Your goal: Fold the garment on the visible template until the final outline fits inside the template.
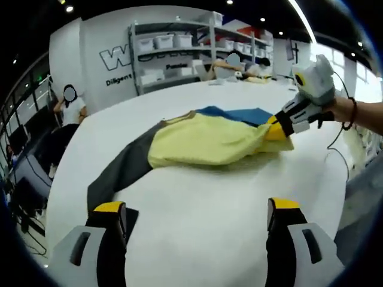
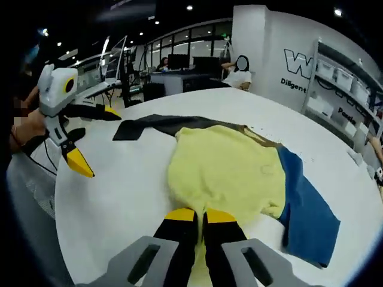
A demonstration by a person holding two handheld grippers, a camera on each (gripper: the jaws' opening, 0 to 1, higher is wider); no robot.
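Lay spread on the white table (image 1: 197, 239), that garment (image 1: 203, 140): a yellow panel over a dark grey sleeve (image 1: 116, 173) trailing toward the left gripper, a blue panel (image 1: 239, 113) at the far side. Template outline not made out in either view.

Left gripper (image 1: 194, 224) hung wide open and empty, just short of the grey sleeve's end. Right gripper (image 2: 200, 218) pinched shut on the near yellow edge of the garment (image 2: 224, 170), jaws pressed together over the cloth.

Judged to be the fold-over step, with the yellow edge already taken. Best done by lifting only high enough to clear the table, carrying the edge straight across rather than dragging, and keeping the cloth taut so no ridge formed under the fold. Best also to take the sleeve end with the free claw before pulling, lest the garment slide and bunch.

Seen from the left gripper view: the right gripper (image 1: 293, 119) from outside, clamped at the garment's far right corner, a hand behind it. Seen from the right gripper view: the blue panel (image 2: 308, 212) in full, and the left gripper (image 2: 81, 140) spread open above the sleeve (image 2: 149, 125).
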